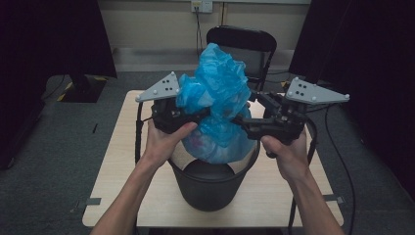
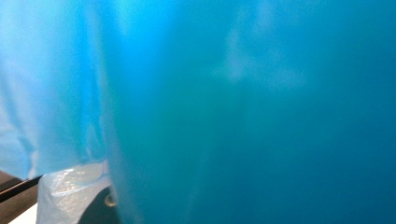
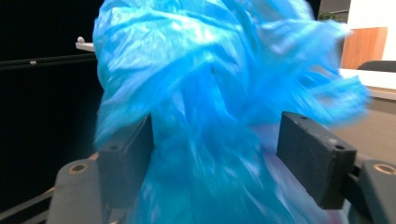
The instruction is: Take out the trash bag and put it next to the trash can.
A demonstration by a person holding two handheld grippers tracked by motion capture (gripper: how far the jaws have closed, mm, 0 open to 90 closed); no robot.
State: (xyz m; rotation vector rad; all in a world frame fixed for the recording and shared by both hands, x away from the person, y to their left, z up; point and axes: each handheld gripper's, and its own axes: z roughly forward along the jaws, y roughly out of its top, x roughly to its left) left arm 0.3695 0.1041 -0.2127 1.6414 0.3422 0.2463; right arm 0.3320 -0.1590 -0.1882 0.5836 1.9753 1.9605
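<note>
The bag [image 1: 219, 105] you were handling was thin blue plastic, soft and crinkly, light for its bulk and slippery wherever it was stretched smooth; it would tear before it resisted you. The gathered neck, where the film bunched into a thick twist, was the place to take hold, not the ballooned body below. The bag stood half out of the black bin [image 1: 211, 183] on the table [image 1: 117, 161], its top rising toward 12 o'clock. Your left gripper [image 1: 203, 113] came in from 9 o'clock, pressed together on a fold of the bag. Your right gripper [image 3: 217, 156] sat at 3 o'clock with its jaws spread either side of the neck, the film [image 3: 205, 93] between the pads [image 3: 315, 156] but not pinched
</note>
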